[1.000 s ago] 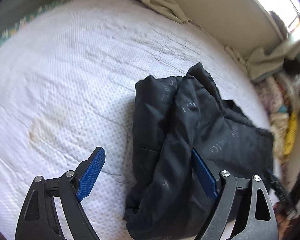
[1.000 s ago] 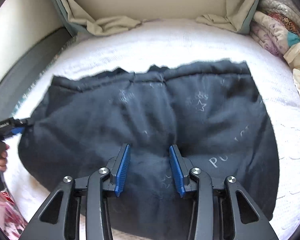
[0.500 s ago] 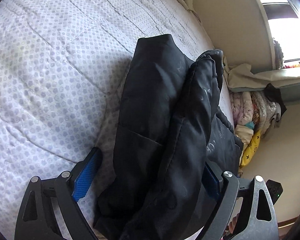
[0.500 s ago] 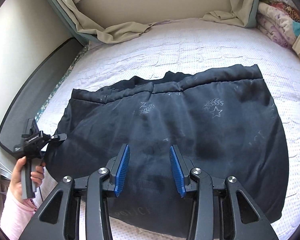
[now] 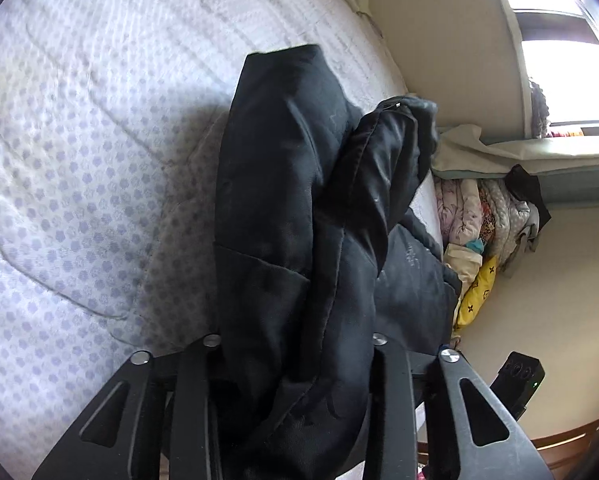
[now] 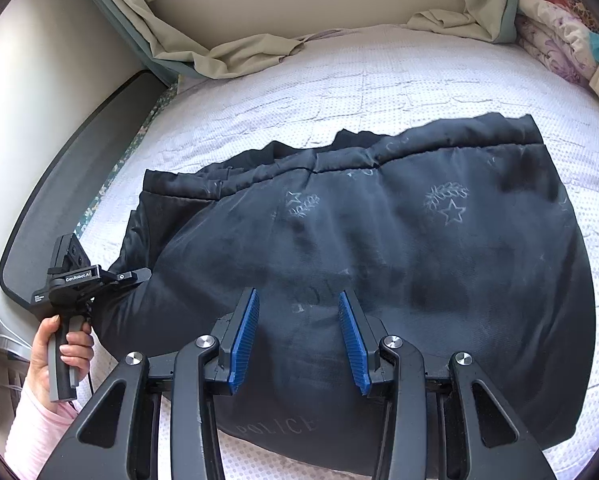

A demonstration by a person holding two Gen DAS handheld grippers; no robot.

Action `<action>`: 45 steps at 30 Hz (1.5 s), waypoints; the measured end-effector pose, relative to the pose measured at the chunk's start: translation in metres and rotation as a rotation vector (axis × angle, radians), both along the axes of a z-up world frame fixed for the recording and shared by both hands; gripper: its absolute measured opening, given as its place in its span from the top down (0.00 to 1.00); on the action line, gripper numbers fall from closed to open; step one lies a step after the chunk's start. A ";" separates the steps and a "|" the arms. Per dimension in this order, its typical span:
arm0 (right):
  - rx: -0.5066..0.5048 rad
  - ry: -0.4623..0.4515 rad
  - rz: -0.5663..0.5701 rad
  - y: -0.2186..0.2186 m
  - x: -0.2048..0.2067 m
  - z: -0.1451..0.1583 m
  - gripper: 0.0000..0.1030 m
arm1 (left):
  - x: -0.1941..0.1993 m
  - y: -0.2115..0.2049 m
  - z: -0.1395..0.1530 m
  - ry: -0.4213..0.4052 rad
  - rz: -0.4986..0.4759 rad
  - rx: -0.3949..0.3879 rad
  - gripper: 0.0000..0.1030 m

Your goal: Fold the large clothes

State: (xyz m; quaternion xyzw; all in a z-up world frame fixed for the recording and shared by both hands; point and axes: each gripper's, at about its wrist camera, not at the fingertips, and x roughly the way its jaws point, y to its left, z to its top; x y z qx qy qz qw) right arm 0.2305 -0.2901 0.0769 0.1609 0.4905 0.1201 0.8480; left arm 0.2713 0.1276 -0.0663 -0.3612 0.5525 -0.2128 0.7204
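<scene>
A large black padded jacket (image 6: pixel 379 240) with pale star and "POLICE" prints lies spread across the white bed. At its left end, my left gripper (image 5: pixel 295 344) has a thick fold of the jacket (image 5: pixel 299 200) between its jaws. The jaws are closing, and the fabric fills the gap and hides both pads. In the right wrist view the left gripper (image 6: pixel 127 276) bites the jacket's end, with a hand (image 6: pixel 67 352) on its handle. My right gripper (image 6: pixel 299 320) hovers over the jacket's near edge, open, its blue pads (image 6: pixel 245 340) bare and apart.
The quilted mattress cover (image 6: pixel 379 80) extends beyond the jacket. Beige cloth (image 6: pixel 251 56) is bunched at the headboard. Folded quilts (image 5: pixel 483 216) and a yellow patterned item (image 5: pixel 479 296) are stacked at the bed's far side. A dark panel (image 6: pixel 71 184) borders the bed's left edge.
My left gripper has sunk onto the jacket's end and its wide jaws have closed around the fold, hiding the blue pads. The right gripper has kept its place and its opening.
</scene>
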 end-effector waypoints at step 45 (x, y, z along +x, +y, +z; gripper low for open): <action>0.017 0.040 0.016 -0.010 0.064 -0.091 1.00 | -0.050 -0.265 0.172 -0.279 -0.132 0.412 0.70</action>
